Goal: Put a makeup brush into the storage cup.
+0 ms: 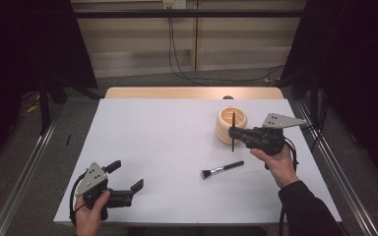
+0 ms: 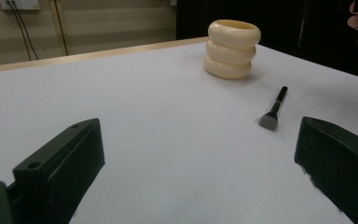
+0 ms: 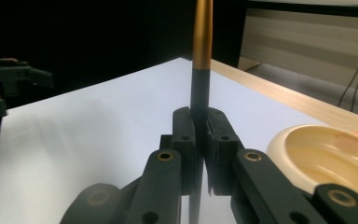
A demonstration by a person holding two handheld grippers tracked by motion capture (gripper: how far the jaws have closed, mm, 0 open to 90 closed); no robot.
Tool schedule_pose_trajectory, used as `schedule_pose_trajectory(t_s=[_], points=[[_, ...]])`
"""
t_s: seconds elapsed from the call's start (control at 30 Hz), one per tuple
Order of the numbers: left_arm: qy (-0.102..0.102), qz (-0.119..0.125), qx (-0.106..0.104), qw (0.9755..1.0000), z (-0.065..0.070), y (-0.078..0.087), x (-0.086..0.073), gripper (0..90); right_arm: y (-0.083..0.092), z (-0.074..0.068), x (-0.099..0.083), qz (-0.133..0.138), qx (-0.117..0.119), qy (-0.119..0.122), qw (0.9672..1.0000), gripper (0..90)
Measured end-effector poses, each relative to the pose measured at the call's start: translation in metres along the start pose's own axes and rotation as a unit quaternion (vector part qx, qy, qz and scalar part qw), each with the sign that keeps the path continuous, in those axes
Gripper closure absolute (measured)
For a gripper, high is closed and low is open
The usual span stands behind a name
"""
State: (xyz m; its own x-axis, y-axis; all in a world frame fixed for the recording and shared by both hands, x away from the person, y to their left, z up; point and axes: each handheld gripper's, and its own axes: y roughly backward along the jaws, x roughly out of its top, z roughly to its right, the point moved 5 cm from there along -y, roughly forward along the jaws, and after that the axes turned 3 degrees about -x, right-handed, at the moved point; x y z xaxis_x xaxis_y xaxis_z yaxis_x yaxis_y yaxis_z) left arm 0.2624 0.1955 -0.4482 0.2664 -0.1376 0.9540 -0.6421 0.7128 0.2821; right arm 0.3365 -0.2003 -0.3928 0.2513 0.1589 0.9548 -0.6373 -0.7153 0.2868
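A cream ribbed holder [image 1: 231, 125] stands at the back right of the white table [image 1: 167, 147]; it also shows in the left gripper view [image 2: 233, 49] and its open rim in the right gripper view [image 3: 326, 158]. My right gripper [image 1: 233, 132] hovers beside the holder, shut on a thin brush [image 3: 200, 70] with a black handle and a gold ferrule, held upright [image 1: 233, 130]. A second brush [image 1: 221, 170] with a grey head lies flat on the table [image 2: 274, 109]. My left gripper [image 1: 126, 176] rests low at the front left, jaws wide open with nothing between them.
The table's wooden far edge [image 1: 192, 92] meets a grey floor with cables. Metal rails [image 1: 337, 167] run along both sides of the table. The person's right hand [image 1: 278, 164] and dark sleeve reach in from the lower right.
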Motion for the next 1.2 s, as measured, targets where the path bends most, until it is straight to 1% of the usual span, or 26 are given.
schedule_pose_trajectory(t_s=[0.03, 0.07, 0.13, 0.2, 0.23, 0.27, 0.4, 0.57, 0.63, 0.73, 0.8, 0.83, 0.9, 1.07, 1.2], points=[[-0.005, 0.0, 0.0, 1.0, 0.0, 0.001, 0.0, 1.4, 0.0, 0.002, 0.002, 0.003, -0.005, -0.002, 1.0, 83.5], [-0.007, -0.001, 0.005, 1.0, -0.001, 0.001, 0.0, 1.4, 0.0, 0.005, 0.004, 0.008, -0.007, -0.006, 0.9999, 83.5], [-0.001, -0.001, 0.002, 1.0, -0.001, 0.0, -0.001, 1.3, 0.0, 0.01, 0.007, 0.011, -0.015, -0.009, 0.9998, 83.4], [-0.002, 0.0, 0.002, 1.0, -0.001, 0.0, 0.0, 1.3, -0.001, 0.014, 0.01, 0.012, -0.02, -0.01, 0.9997, 83.4], [-0.001, 0.001, -0.003, 1.0, 0.0, 0.0, 0.0, 1.3, -0.001, 0.016, 0.012, 0.014, -0.023, -0.009, 0.9996, 83.5], [-0.002, -0.001, 0.002, 1.0, 0.0, 0.0, -0.001, 1.4, -0.002, 0.019, 0.014, 0.013, -0.026, -0.009, 0.9995, 83.5], [-0.001, -0.004, 0.004, 1.0, -0.001, 0.0, -0.001, 1.4, -0.005, 0.027, 0.02, 0.012, -0.036, -0.008, 0.9993, 83.5], [0.001, -0.004, 0.004, 1.0, -0.001, 0.0, -0.001, 1.4, -0.013, 0.036, 0.03, 0.01, -0.047, -0.003, 0.9988, 83.4], [-0.001, -0.006, 0.0, 1.0, -0.001, 0.0, -0.002, 1.4, -0.017, 0.04, 0.034, 0.008, -0.055, -0.002, 0.9985, 83.4], [0.003, -0.006, 0.003, 1.0, -0.002, 0.0, -0.002, 1.4, -0.02, 0.046, 0.041, 0.007, -0.063, 0.001, 0.998, 83.5], [0.002, -0.005, 0.002, 1.0, -0.002, 0.001, -0.002, 1.4, -0.024, 0.051, 0.046, 0.008, -0.071, -0.001, 0.9974, 83.5], [0.001, -0.006, 0.002, 1.0, -0.003, 0.001, -0.002, 1.4, -0.025, 0.053, 0.048, 0.007, -0.079, -0.001, 0.9969, 83.4], [0.0, -0.006, 0.003, 1.0, -0.003, 0.001, -0.002, 1.4, -0.029, 0.058, 0.052, 0.011, -0.083, -0.007, 0.9965, 83.4], [0.002, -0.005, 0.002, 1.0, -0.003, 0.001, -0.002, 1.4, -0.04, 0.071, 0.052, -0.001, -0.107, -0.015, 0.9941, 83.4], [0.003, -0.005, 0.001, 1.0, -0.003, 0.001, -0.002, 1.3, -0.046, 0.078, 0.047, -0.005, -0.114, -0.022, 0.9932, 83.4]])
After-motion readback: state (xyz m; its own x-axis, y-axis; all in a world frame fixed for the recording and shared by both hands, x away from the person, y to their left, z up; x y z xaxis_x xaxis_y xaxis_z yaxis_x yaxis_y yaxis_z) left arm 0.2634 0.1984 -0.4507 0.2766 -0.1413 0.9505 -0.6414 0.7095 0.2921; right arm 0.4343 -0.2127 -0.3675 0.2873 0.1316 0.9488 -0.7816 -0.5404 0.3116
